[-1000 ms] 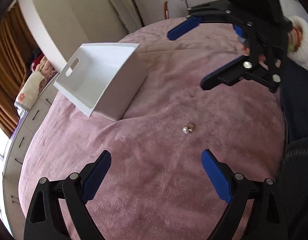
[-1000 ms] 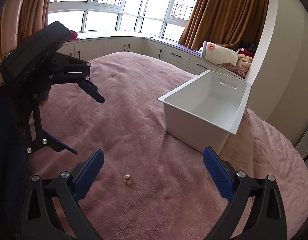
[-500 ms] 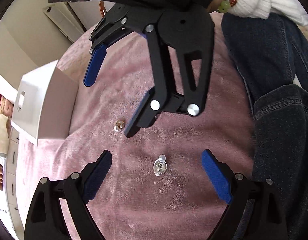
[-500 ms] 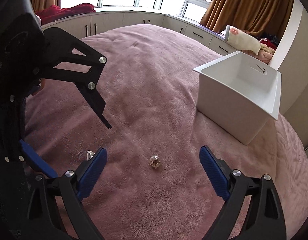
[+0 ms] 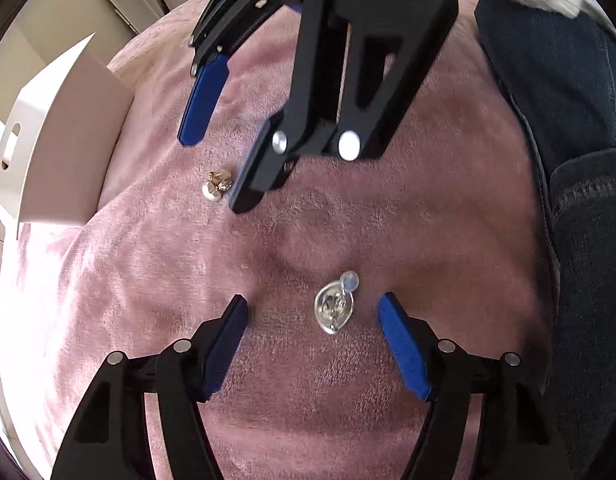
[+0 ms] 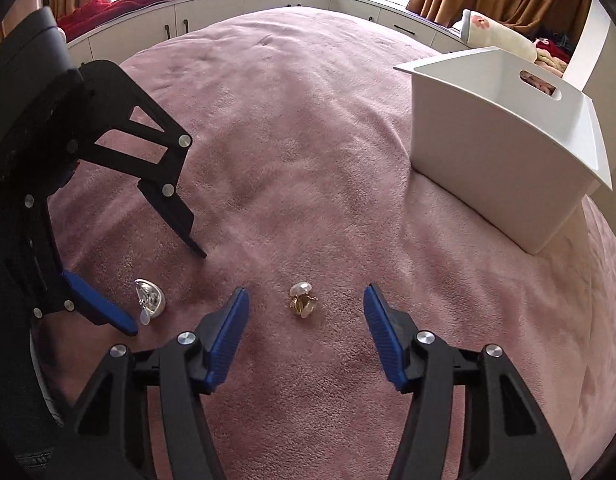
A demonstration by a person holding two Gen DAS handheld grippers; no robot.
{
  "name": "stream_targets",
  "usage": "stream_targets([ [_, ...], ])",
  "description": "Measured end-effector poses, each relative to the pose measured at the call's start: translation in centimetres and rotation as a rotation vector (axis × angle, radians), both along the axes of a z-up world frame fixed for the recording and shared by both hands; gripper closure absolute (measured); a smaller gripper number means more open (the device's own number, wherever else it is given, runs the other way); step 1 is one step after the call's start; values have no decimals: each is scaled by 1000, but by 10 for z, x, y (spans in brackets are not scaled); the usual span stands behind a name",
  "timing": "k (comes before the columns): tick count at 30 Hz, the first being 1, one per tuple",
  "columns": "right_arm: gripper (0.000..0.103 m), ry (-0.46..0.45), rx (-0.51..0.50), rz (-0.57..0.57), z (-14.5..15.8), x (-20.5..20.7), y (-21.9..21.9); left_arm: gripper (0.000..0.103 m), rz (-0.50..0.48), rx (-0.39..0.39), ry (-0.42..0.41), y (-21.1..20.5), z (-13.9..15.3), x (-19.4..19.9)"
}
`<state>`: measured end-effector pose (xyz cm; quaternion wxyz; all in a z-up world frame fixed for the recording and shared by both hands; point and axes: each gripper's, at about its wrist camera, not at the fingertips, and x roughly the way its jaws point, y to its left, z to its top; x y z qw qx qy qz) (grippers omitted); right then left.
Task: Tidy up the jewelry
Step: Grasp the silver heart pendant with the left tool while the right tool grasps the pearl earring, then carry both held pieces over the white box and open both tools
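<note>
A silver earring lies on the pink blanket between the open fingers of my left gripper. It also shows in the right wrist view. A gold and pearl earring lies between the open fingers of my right gripper. It shows in the left wrist view too, with the right gripper straddling it from above. Both grippers are low over the blanket and empty. A white open box stands to the right; it also shows at the left edge of the left wrist view.
The pink blanket covers a bed. White cabinets and windows run along the far side. A person's jeans-clad legs are at the right of the left wrist view. A rolled cloth lies behind the box.
Both grippers have dropped closer to the blanket. The silver earring now lies between the left fingers and the gold earring between the right fingers. Both jaws have narrowed a little.
</note>
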<state>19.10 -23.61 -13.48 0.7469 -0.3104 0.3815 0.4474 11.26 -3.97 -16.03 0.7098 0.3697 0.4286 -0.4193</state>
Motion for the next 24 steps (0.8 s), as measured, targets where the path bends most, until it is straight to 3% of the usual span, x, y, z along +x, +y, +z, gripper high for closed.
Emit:
stream_targets([
  [6,61,55,-15,1,-12,7,7,36,8,-31,23,-6,-5,8],
  [11,82,129,30,-23,-13,17,1,80,51,-92,41,1,0,27],
  [13,88,135,38,-21,-13,17,-1,80,62,-106,59,5,0,33],
  [17,89,114,32,-11,-10,11,0,80,50,-97,27,10,1,39],
  [20,89,99,41,-10,-5,9,-2,80,82,-80,-32,8,8,27],
  [24,89,82,85,-20,12,7,-11,80,121,-139,-94,13,34,29],
])
